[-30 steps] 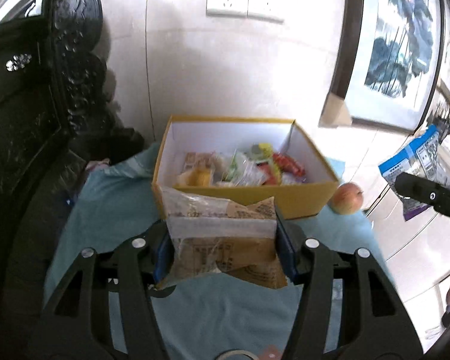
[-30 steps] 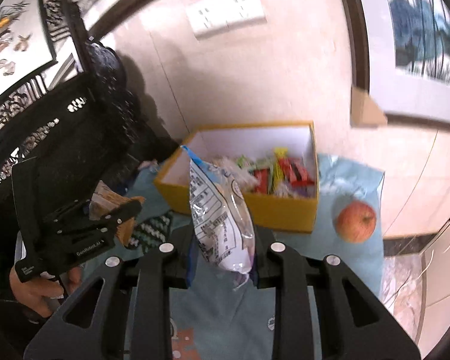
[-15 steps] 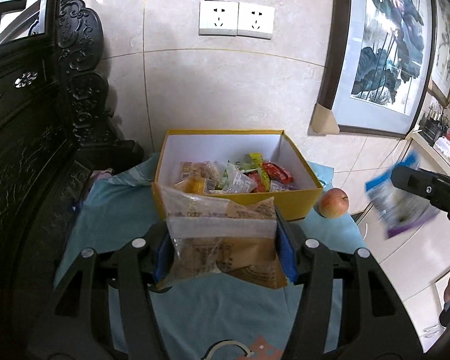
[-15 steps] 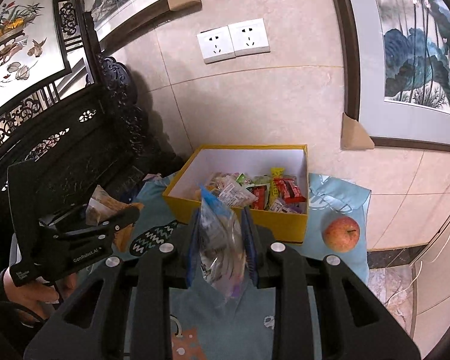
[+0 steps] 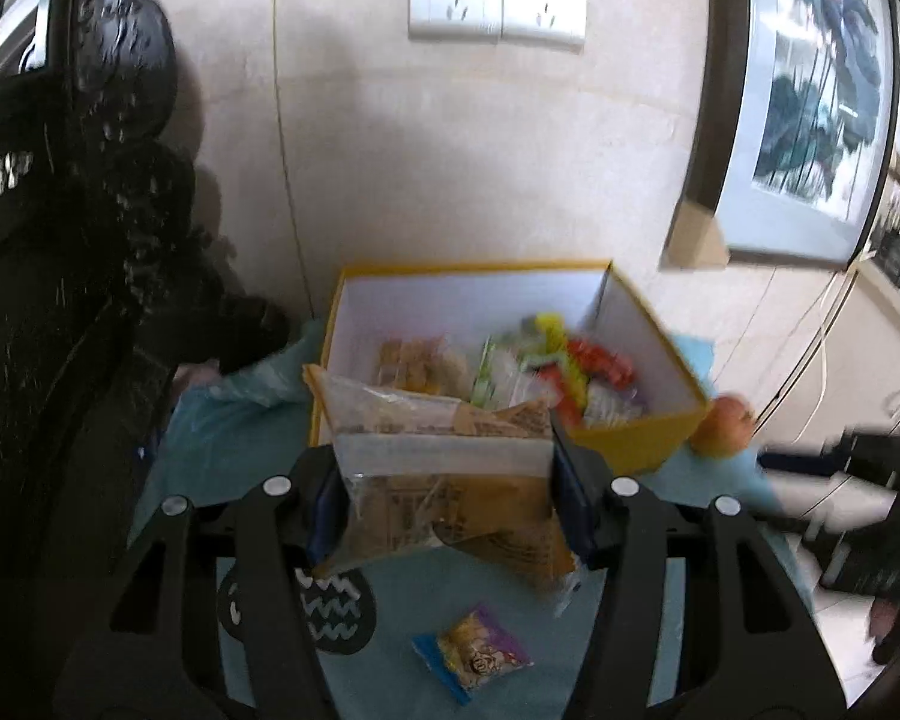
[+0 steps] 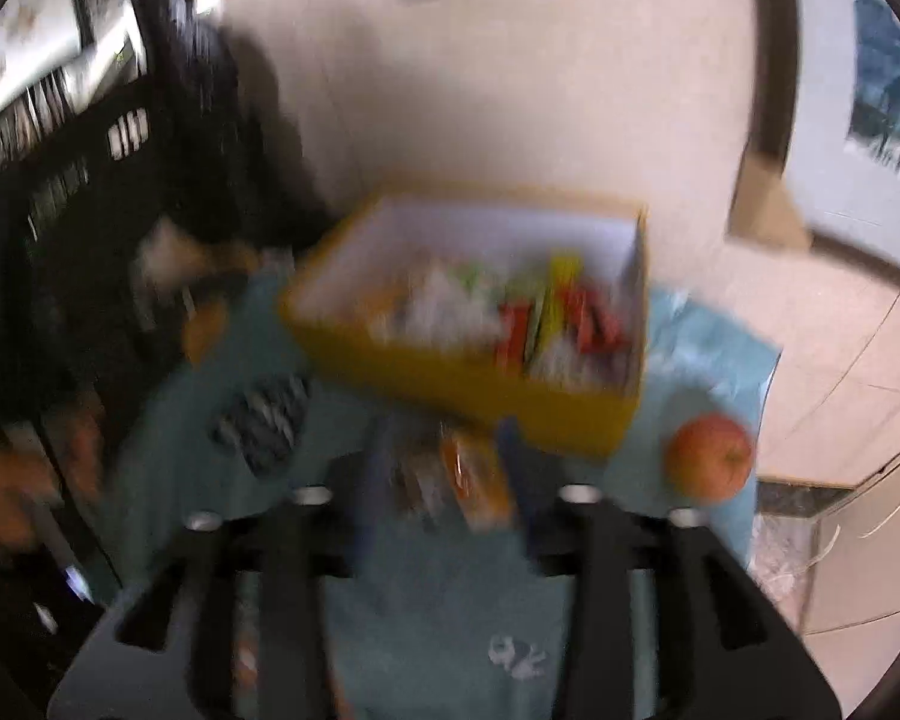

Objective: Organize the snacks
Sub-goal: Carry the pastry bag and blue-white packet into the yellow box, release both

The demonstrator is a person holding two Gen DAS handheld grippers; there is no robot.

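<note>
Left wrist view: left tool [image 5: 447,498] clamps a brown-and-clear snack bag [image 5: 444,480] across its width, both pads pressing the side edges. Bag looks light, crinkly, soft film with crumbly contents; hold the edges or top seal, squeeze gently. Yellow box [image 5: 636,441] sits just ahead of the tool, already part-filled with mixed packets. A small purple-and-blue packet [image 5: 474,654] lies loose on the teal cloth [image 5: 222,438] below the tool, flat and slippery-looking. Apple [image 5: 723,426] sits right of the box.

Right wrist view, heavily blurred: right tool [image 6: 444,480] has just been opening; an orange-and-clear packet [image 6: 471,474] lies between the parted jaws, and whether the pads touch it I cannot tell. Box is ahead, apple ahead-right. Cloth over the tabletop is soft and wrinkled, could drag. Tiled wall with sockets behind, dark carved furniture left, framed painting right.
</note>
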